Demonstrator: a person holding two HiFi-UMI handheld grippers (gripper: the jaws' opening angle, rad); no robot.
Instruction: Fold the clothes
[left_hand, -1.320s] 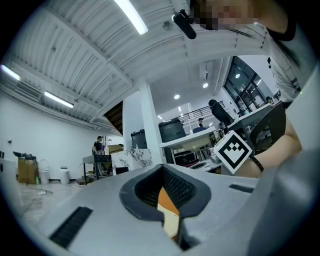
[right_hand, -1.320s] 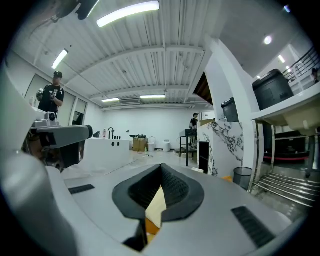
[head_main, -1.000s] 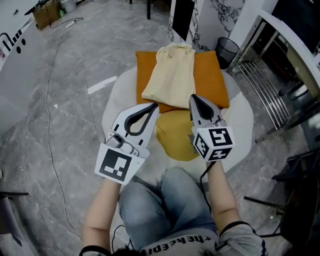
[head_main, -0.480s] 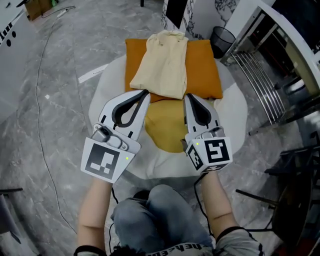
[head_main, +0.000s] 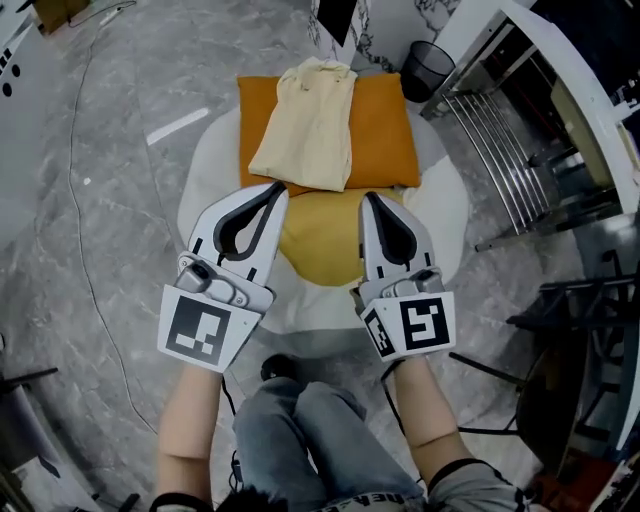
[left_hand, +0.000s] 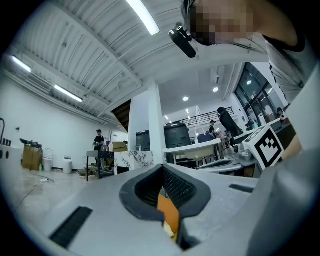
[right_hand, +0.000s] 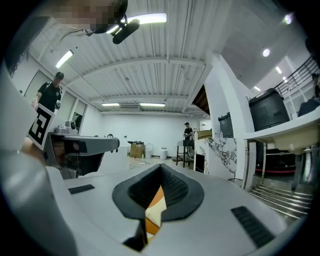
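seemingly partway: a cream garment (head_main: 305, 125) lies folded on the orange cloth (head_main: 385, 140) across the white round table (head_main: 310, 305), the yellow garment (head_main: 320, 240) nearer me looks unfolded, and my left gripper (head_main: 273, 190) and right gripper (head_main: 369, 199) hover over it, jaws closed, empty.

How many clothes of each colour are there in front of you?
orange cloth: 1
cream garment: 1
yellow cloth: 1
total: 3
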